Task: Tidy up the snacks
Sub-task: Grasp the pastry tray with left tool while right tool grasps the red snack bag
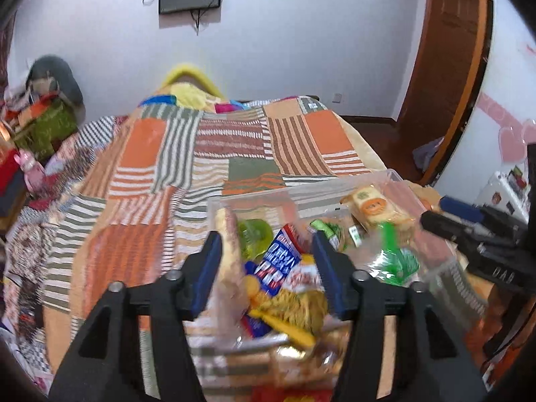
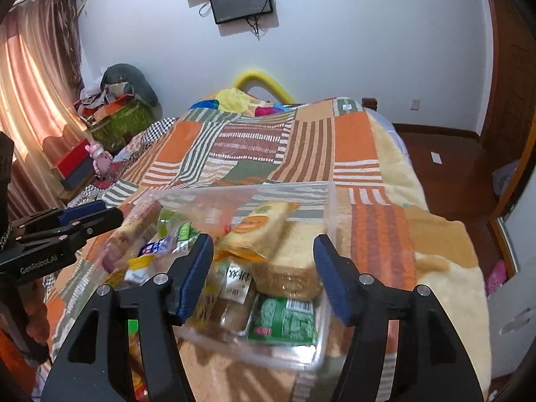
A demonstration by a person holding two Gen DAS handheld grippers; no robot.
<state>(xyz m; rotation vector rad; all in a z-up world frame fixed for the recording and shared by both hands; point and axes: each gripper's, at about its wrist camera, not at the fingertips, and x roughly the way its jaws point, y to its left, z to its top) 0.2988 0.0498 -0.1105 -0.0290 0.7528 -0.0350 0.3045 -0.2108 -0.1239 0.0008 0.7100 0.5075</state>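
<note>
A clear plastic bin (image 2: 330,207) sits on the bed, filled with several snack packs. In it lie a wrapped bread slice (image 2: 288,261), an orange-labelled cake pack (image 2: 264,224) and a green packet (image 2: 284,318). My right gripper (image 2: 264,271) is open above the bin's near right part. My left gripper (image 1: 266,268) is open over the bin's left part, above a blue and red packet (image 1: 278,264) and a yellow noodle pack (image 1: 291,305). The bin wall also shows in the left wrist view (image 1: 395,176). Each gripper appears at the edge of the other's view.
A patchwork striped blanket (image 1: 214,147) covers the bed. Cluttered boxes (image 2: 117,117) and curtains (image 2: 30,90) stand at the left. A wooden door (image 1: 449,50) and floor lie at the right. More packets (image 2: 137,361) lie at the bin's near left.
</note>
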